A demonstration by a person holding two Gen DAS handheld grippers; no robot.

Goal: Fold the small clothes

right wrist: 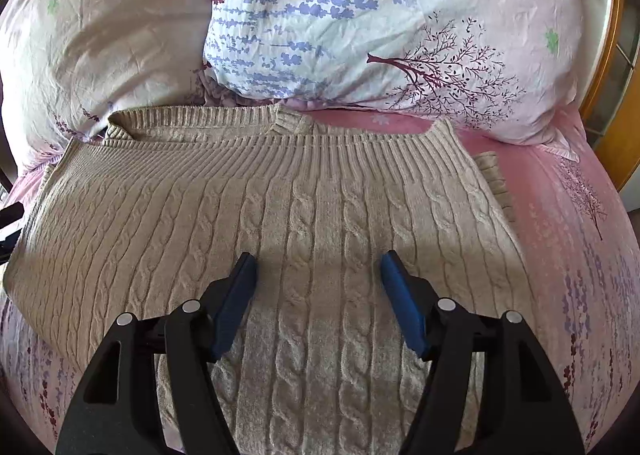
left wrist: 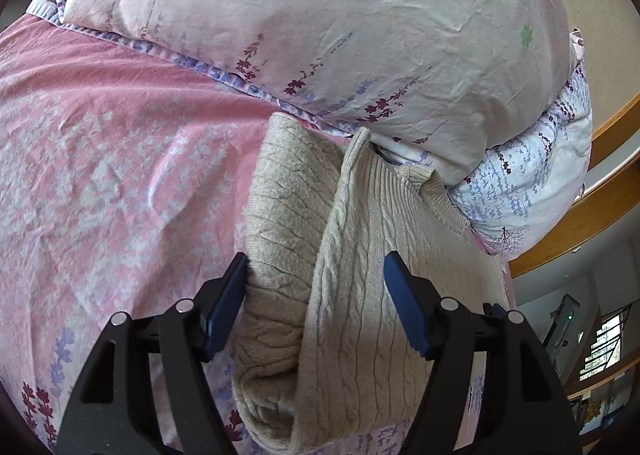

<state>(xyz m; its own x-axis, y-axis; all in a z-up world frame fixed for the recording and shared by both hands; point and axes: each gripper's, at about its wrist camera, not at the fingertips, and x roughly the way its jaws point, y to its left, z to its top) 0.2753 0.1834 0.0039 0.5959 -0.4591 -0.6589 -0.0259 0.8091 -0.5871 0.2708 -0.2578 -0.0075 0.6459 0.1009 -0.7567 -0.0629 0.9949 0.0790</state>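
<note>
Item: beige cable-knit sweater (right wrist: 280,195) on our pink bedsheet (right wrist: 560,195), centre frame, hem toward the pillows (right wrist: 360,35). Right gripper (right wrist: 318,287) above it, left gripper (left wrist: 316,287) straddling its folded edge; both spread, nothing clamped.

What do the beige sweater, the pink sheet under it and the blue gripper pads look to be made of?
Beige cable-knit sweater: soft, matte yarn knit, maybe wool or acrylic; raised cables and a ribbed collar show. Pink floral bed sheet: thin woven cloth, likely cotton, matte, finely creased. Blue pads: smooth, probably rubber or plastic, on black hard-plastic arms.
</note>
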